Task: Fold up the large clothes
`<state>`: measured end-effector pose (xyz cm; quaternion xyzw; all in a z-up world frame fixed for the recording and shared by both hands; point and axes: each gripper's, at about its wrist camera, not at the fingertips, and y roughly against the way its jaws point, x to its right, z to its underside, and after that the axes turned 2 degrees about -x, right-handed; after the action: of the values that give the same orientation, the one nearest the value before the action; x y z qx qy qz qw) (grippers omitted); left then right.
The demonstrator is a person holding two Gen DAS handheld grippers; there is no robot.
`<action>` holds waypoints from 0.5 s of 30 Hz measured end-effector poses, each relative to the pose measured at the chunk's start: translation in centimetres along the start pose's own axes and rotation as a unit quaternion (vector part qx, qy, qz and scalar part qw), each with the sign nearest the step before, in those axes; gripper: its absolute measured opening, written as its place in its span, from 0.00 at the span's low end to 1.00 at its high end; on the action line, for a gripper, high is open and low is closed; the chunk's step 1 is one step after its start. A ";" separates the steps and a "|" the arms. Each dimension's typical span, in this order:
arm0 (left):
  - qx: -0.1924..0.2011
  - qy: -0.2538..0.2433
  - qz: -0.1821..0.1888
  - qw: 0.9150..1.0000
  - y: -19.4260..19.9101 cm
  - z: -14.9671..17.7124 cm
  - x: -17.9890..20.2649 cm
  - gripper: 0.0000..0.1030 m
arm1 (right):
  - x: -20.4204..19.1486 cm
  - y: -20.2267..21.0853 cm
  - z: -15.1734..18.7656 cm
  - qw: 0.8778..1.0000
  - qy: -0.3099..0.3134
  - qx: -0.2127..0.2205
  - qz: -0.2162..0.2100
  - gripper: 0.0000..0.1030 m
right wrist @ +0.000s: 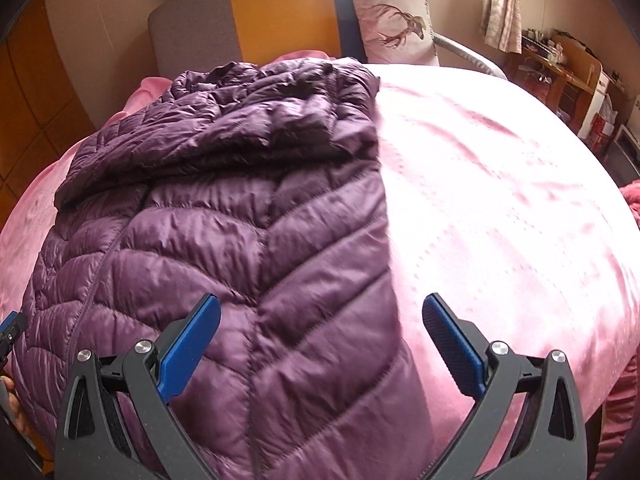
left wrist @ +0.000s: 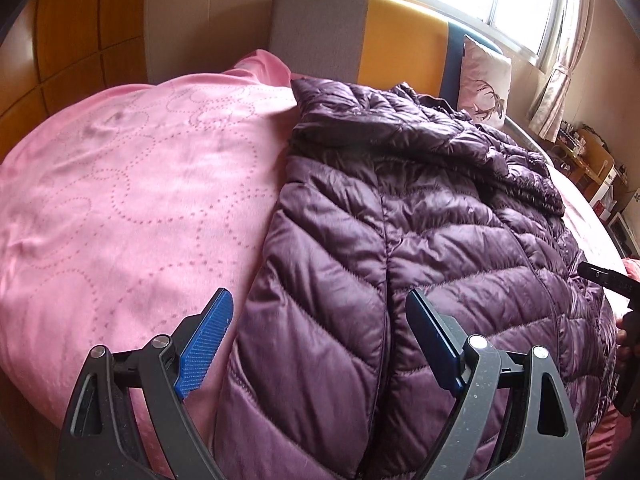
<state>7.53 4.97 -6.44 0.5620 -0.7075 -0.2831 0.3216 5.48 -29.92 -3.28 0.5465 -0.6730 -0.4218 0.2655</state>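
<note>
While both grippers hover with fingers apart and empty, no writing is readable anywhere. Left gripper [left wrist: 320, 316] and right gripper [right wrist: 322, 320] frame the quilted purple down jacket [left wrist: 400, 220] on the pink bed [left wrist: 120, 200].

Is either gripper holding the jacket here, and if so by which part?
Neither. The left gripper and right gripper hover open above the jacket.

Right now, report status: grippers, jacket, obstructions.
Left gripper open, right gripper open, both empty. Purple jacket on pink bedspread, sides folded in. Nothing in the way.
</note>
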 end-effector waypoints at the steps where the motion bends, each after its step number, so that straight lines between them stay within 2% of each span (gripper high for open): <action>1: -0.002 0.001 0.001 1.000 0.0 0.2 -0.1 0.84 | 0.3 0.1 0.4 1.000 -0.001 -0.002 0.000 0.98; 5: -0.014 0.006 0.007 1.000 0.2 1.3 -1.0 0.84 | 1.5 0.8 2.4 1.000 -0.002 -0.017 0.001 0.98; 7: -0.026 0.014 0.026 0.999 0.5 2.2 -2.0 0.84 | 2.1 1.4 3.6 1.000 -0.006 -0.021 -0.012 0.98; 11: -0.047 0.031 0.077 0.995 1.8 3.8 -3.8 0.84 | 2.9 3.3 6.1 0.998 -0.009 -0.034 -0.045 0.98; 15: -0.074 0.042 0.103 0.991 2.7 5.4 -4.9 0.78 | 3.3 4.4 8.8 0.993 -0.025 -0.065 -0.097 0.92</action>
<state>2.55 10.50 -8.47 0.4722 -0.7245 -0.2762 0.4193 -4.86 -30.42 -4.32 0.5799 -0.5949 -0.5017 0.2412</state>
